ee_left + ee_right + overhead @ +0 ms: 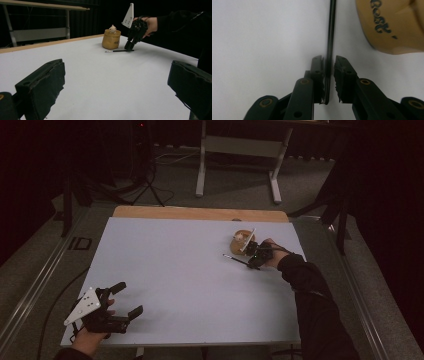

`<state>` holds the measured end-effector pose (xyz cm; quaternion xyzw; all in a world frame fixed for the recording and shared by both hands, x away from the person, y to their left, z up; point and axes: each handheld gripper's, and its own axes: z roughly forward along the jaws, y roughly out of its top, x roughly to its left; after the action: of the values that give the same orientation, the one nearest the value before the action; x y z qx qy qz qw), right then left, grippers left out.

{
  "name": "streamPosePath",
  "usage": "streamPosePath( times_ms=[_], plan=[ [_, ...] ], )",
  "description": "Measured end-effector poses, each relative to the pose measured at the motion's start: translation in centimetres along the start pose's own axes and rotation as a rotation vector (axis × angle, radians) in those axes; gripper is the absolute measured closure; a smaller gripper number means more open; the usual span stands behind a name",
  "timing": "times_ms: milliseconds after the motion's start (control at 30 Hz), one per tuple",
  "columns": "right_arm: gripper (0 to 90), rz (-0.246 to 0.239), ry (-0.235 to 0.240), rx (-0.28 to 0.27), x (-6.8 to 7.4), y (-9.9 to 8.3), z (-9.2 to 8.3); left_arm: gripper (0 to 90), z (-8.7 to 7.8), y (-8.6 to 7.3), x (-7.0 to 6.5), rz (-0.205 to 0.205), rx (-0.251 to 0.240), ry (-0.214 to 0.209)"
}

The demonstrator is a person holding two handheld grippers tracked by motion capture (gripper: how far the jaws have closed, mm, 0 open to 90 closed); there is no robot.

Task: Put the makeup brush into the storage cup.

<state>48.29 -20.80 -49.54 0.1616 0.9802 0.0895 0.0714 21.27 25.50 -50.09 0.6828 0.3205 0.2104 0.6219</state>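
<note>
1. Right gripper (328,61): comes down on the far right of the table (170,270), tips at the surface; straddles the near end of the brush (331,30)
2. Jaws: nearly closed, narrow slot only. Seen along the right gripper view, one pad looks to be against the handle, with a sliver of white on the other side. Not clamped yet, as far as can be told
3. Brush: thin, black, flat on the table, just beside the pot (392,27) but apart from it; pale tip away from the gripper in the left gripper view. No sign of lift
4. Pot: tan, upright, dark lettering on the wall, small pale figure (112,28) poking out of the top. Untouched by either gripper
5. Left gripper (128,299): parked at the near left corner, well apart from the work. Wide open, nothing between the jaws; points across the table toward pot and brush
6. Progress, as a judgement: early. Reach done, jaws lined up on the handle; grasp about to complete
7. Left to do, likely: close fully on the handle, lift clear of the table, carry to wherever it belongs. Pot is the nearest candidate, though cannot tell for sure
8. Watch for: thin handle rolling or slipping out sideways under one-sided contact; grip near the end of the handle, so the far tip may droop on lifting
</note>
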Motion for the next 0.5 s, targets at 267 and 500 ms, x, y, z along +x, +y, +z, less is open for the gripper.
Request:
streamPosePath(
  times_ms=[267,500],
  plan=[
    [84.6,-0.017,0.004,0.034,0.30,0.33,0.20,1.5,0.06,-0.03,-0.03,0.001,0.002,-0.001],
    [85.6,0.011,-0.001,0.041,0.35,0.43,0.18,1.5,0.06,-0.02,-0.02,-0.001,0.000,0.000]
  ],
)
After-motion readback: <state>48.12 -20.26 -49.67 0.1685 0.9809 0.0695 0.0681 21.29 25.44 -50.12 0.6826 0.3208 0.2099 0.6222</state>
